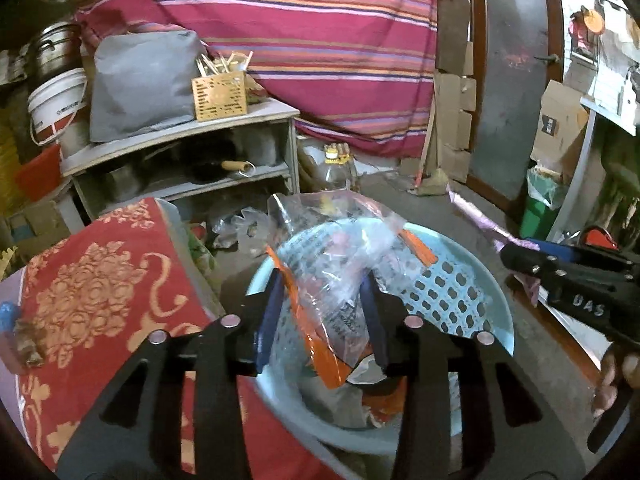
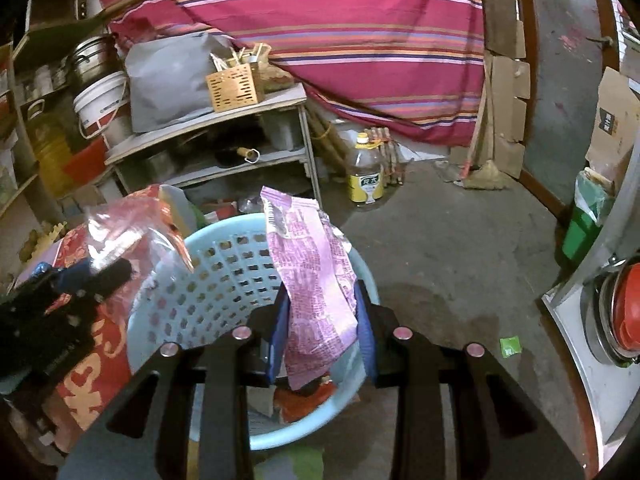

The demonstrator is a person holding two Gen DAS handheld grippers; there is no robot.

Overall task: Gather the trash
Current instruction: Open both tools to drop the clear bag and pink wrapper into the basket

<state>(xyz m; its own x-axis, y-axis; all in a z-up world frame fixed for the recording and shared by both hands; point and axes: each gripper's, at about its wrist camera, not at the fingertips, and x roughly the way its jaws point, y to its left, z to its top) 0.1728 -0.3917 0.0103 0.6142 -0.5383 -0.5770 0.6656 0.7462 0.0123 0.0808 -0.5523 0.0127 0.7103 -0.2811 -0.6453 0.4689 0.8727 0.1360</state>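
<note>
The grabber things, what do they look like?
Both are alike. The left gripper and the right gripper are black, with two flat blue finger pads each. Forked black arms lead back from them, dotted with round silver rivets. White letters show on the right gripper's side in the left view.

You are working in dim, flat indoor light with no clear source, and colours look oversaturated. Both fisheye views bend straight lines hard toward the edges and go black in the corners. The striped cloth (image 1: 280,40) is soft with blur. The basket rim (image 2: 256,444) smears near your tool, and the shelf (image 1: 180,168) recesses sit in deep shadow.
</note>
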